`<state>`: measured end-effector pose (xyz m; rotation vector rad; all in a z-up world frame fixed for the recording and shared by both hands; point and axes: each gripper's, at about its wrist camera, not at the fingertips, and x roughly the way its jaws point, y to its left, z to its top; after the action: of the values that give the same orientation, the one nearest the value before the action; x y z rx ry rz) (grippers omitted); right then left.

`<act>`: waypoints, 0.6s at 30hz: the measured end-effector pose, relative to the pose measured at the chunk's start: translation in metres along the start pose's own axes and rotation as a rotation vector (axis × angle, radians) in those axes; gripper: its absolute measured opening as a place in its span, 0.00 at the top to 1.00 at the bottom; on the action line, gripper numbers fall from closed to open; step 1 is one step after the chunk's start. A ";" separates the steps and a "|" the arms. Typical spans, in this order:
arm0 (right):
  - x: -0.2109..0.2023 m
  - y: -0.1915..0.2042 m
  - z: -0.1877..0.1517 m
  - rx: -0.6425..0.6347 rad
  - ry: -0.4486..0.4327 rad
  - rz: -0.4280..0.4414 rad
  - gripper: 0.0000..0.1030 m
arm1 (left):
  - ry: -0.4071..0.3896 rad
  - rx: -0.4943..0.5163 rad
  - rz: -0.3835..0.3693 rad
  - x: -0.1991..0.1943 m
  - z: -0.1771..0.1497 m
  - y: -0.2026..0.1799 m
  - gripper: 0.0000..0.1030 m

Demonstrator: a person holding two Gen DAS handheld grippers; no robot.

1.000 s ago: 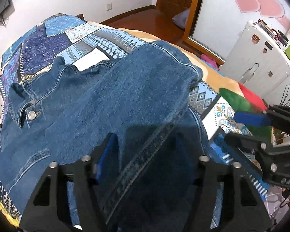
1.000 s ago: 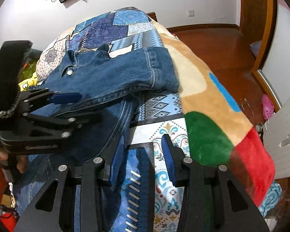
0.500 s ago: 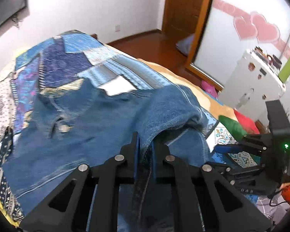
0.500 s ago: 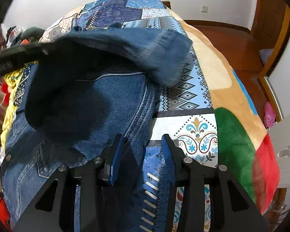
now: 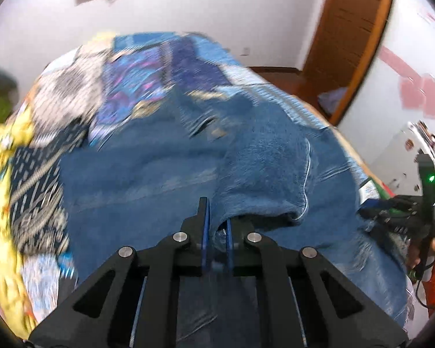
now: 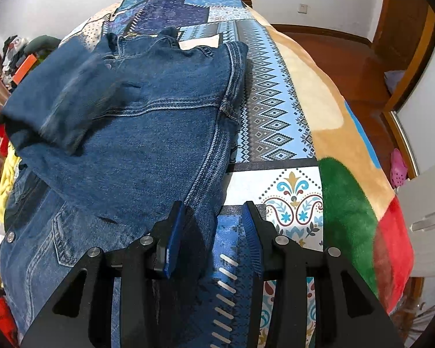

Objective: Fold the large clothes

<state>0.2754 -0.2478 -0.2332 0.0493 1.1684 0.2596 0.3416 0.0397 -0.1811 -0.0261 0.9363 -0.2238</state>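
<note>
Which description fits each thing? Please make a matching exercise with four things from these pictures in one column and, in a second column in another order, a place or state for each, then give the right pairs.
Things:
1. left hand-held gripper
2. right hand-held gripper
3. denim jacket
4. patchwork blanket

Places or states:
A. spread over the bed, under the clothing
B. jaws apart, not pressing on anything
C. lying on the bed, one sleeve lifted
D. shut on blue denim cloth

Pairs: 1-D, 2-B, 3-C, 4-A
</note>
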 end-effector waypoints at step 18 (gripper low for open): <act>-0.010 0.021 0.006 -0.016 -0.011 -0.099 0.64 | 0.101 0.070 0.119 -0.002 -0.043 0.012 0.40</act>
<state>0.2733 -0.2292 -0.2187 -0.0211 1.1541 0.1809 0.3083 0.0549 -0.2062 0.1063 1.0267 -0.1487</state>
